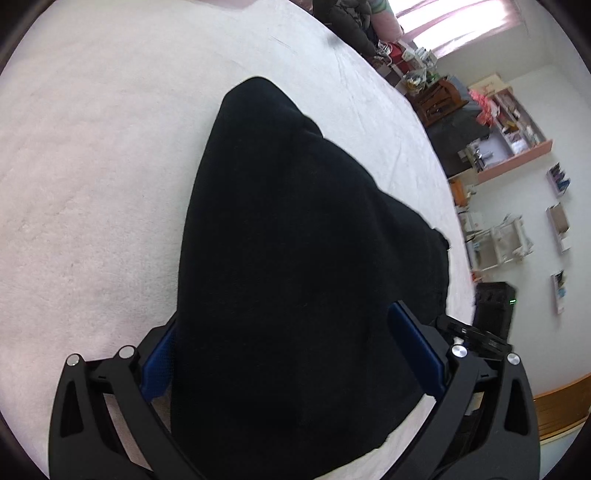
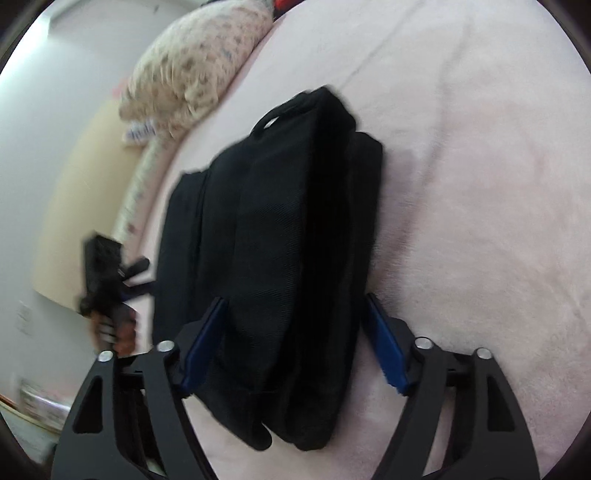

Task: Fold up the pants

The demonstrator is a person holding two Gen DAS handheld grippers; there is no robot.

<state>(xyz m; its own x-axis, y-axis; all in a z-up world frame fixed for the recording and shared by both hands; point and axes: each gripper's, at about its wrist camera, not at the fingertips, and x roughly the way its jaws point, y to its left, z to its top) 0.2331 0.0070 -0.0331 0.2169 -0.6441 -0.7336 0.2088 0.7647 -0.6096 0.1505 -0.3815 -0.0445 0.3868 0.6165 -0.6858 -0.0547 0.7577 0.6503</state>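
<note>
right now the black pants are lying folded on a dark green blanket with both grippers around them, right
Not quite: the blanket is pale pink, not dark green, as the right wrist view shows. The rest holds: the black pants lie folded on it, with the left gripper and right gripper around them.

A home bedroom. A wide bed (image 1: 110, 166) under a pale pink fleecy cover fills most of both views. At upper left of the right wrist view lies a flower-patterned pillow (image 2: 199, 62). At the right of the left wrist view, a pink wall shelf (image 1: 517, 147) holds small clutter beneath a curtained window (image 1: 461, 26).
</note>
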